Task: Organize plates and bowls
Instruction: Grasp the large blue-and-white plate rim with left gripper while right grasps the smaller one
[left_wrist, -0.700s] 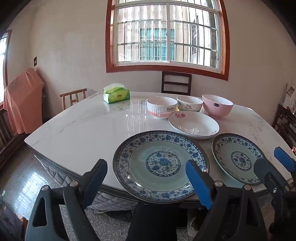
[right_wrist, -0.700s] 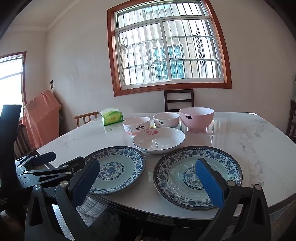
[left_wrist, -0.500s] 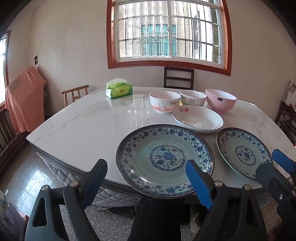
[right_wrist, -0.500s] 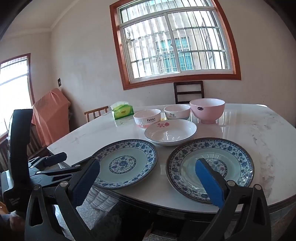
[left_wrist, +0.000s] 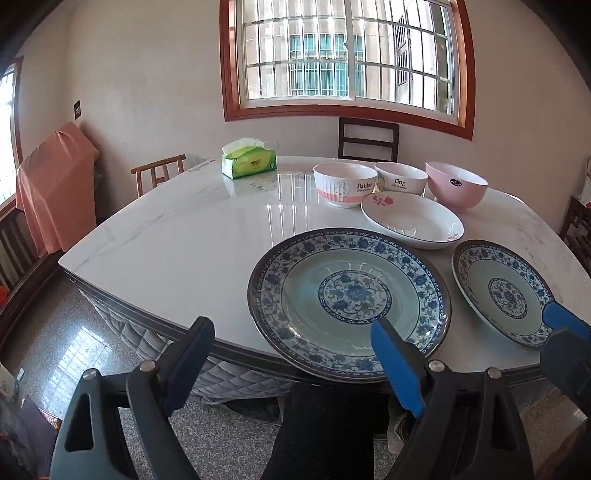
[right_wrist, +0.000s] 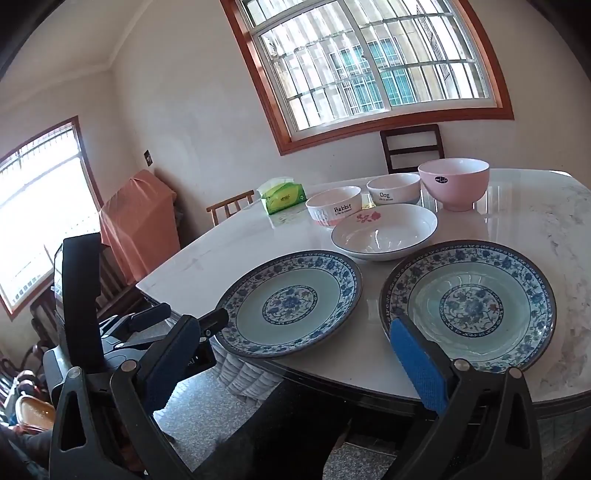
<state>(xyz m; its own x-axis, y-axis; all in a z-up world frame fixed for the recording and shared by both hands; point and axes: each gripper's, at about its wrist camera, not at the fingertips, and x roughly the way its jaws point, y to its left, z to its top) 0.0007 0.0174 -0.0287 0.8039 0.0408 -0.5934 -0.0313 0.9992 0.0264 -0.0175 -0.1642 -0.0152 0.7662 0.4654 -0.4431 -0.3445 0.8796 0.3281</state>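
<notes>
Left wrist view: left gripper hanging just off the near table edge, jaws spread wide, pinching nothing, the right blue pad overlapping the near rim of the left blue-patterned plate in the picture, contact impossible to tell. That plate lying flat on the white marble table at its near edge. Second blue-patterned plate lying to its right, apart from it, with the right gripper showing at the right border beside its rim. White flower dish sitting behind and between the two plates. Three bowls standing in a row behind the dish: Rabbit bowl, Dog bowl, pink bowl. Green tissue pack lying farther back on the left. Dark chair standing under the barred window.

Right wrist view: right gripper hovering off the near edge, jaws spread wide, empty, the right pad crossing the near left rim of the second blue-patterned plate in the picture. Left blue-patterned plate lying beside it, a narrow strip of table between them. Left gripper reaching in from the left, tips just beside that plate's rim. White flower dish sitting behind the plates. Rabbit bowl, Dog bowl and pink bowl lining up behind it, tissue pack off to the left.
</notes>
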